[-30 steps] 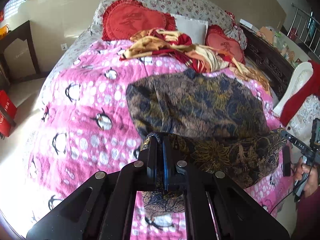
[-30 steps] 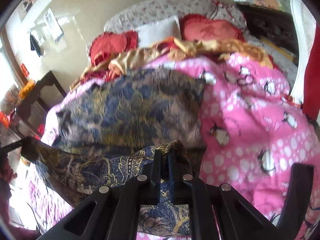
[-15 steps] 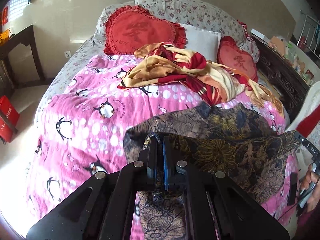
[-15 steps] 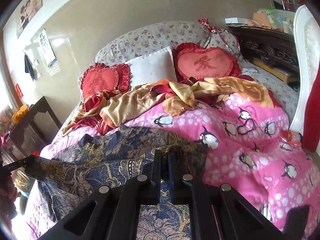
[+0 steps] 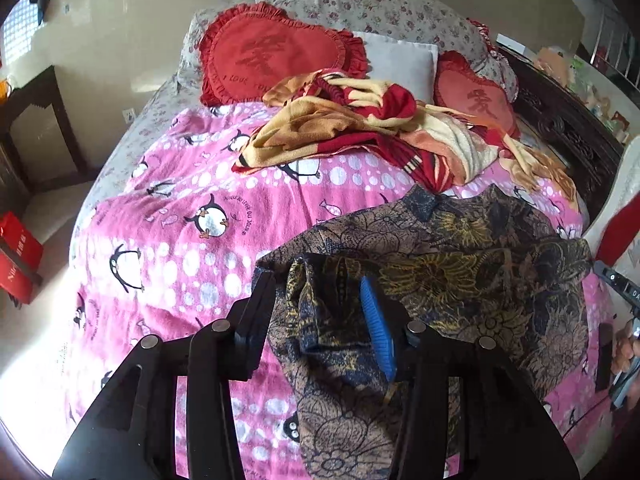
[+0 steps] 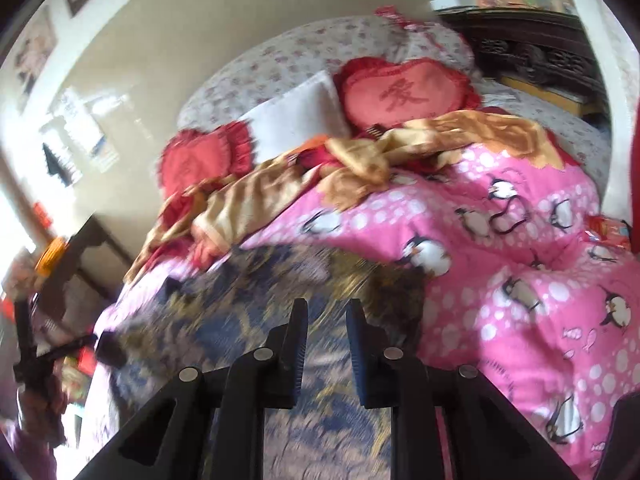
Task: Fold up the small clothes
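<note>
A dark blue and gold floral garment [image 5: 460, 280] lies folded over itself on the pink penguin bedspread [image 5: 180, 200]. My left gripper [image 5: 318, 280] is open, its fingers either side of a bunched fold at the garment's near left corner. In the right wrist view the garment [image 6: 260, 320] is blurred; my right gripper [image 6: 326, 308] is open just above its near edge, holding nothing.
A crumpled red and tan blanket [image 5: 360, 128] lies beyond the garment. Two red heart cushions [image 5: 272, 52] and a white pillow [image 5: 400, 60] sit at the headboard. A dark wooden cabinet [image 5: 568, 136] stands to the right, a dark table [image 5: 36, 120] to the left.
Both grippers were shut on the garment's near edge and carried it forward over itself. Now both have opened and let the fabric go; it rests on the bed.
</note>
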The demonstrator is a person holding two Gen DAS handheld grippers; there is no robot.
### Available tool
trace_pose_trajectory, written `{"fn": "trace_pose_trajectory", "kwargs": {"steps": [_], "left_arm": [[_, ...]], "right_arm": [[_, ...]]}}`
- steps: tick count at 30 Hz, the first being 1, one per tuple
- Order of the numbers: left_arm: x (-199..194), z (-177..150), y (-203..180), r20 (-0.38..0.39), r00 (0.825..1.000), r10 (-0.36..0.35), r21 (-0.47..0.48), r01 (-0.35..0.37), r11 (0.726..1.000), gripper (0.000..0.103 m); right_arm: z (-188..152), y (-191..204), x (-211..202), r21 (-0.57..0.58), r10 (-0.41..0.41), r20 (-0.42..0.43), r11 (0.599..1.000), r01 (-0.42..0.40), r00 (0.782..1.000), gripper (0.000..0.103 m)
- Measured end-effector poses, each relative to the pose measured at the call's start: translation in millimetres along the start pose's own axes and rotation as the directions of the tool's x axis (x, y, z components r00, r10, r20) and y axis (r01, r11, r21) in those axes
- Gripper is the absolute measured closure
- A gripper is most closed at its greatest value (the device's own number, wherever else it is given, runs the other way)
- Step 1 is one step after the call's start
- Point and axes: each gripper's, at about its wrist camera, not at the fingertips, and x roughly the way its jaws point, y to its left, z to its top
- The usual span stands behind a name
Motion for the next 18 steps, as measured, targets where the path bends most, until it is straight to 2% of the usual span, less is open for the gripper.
{"fn": "trace_pose_trajectory", "kwargs": {"steps": [2, 3, 5, 7, 11, 14, 16, 17, 18], "left_arm": [[-10.2, -11.0, -8.5, 0.019, 1.0, -0.003, 0.051, 0.002, 0.999, 0.059], [-9.6, -17.3, -12.9, 0.007, 1.0, -0.011, 0.066, 0.01, 0.998, 0.059], [3.0, -32.3, -25.1, -0.062, 0.998, -0.028, 0.113, 0.035, 0.993, 0.059], [22.9, -45.1, -36.2, -0.124, 0.992, -0.005, 0.162, 0.025, 0.986, 0.059], [66.0, -50.3, -46.4, -0.215, 0.975, 0.047, 0.214, 0.0, 0.977, 0.059], [77.3, -22.8, -38.6, -0.2, 0.98, 0.02, 0.149, 0.01, 0.989, 0.059], [75.2, 5.1, -27.8, -0.151, 0.988, -0.026, 0.067, 0.036, 0.997, 0.059], [73.0, 20.7, -20.7, -0.113, 0.993, -0.036, 0.025, 0.039, 0.999, 0.059], [71.4, 35.1, -14.4, -0.077, 0.997, -0.031, -0.01, 0.031, 0.999, 0.059]], "right_arm": [[-18.5, 11.8, 4.7, -0.077, 0.031, -0.07, 0.996, -0.036, 0.997, 0.085], [-26.2, 16.3, 9.7, -0.115, 0.014, -0.099, 0.993, -0.025, 0.995, 0.085], [-40.7, 22.4, 23.2, -0.2, -0.051, -0.135, 0.98, 0.023, 0.989, 0.085], [-48.5, 20.2, 39.5, -0.232, -0.1, -0.16, 0.971, 0.061, 0.982, 0.085], [-36.0, 15.9, 53.7, -0.194, -0.084, -0.11, 0.979, 0.061, 0.99, 0.085], [-11.4, 24.6, 64.1, -0.203, -0.068, -0.054, 0.978, 0.056, 0.996, 0.085], [7.8, 29.7, 69.5, -0.187, -0.051, -0.011, 0.981, 0.048, 0.999, 0.085], [18.7, 33.4, 71.6, -0.174, -0.037, 0.015, 0.984, 0.039, 0.999, 0.083], [28.0, 35.6, 73.8, -0.159, -0.028, 0.039, 0.987, 0.034, 0.999, 0.073]]}}
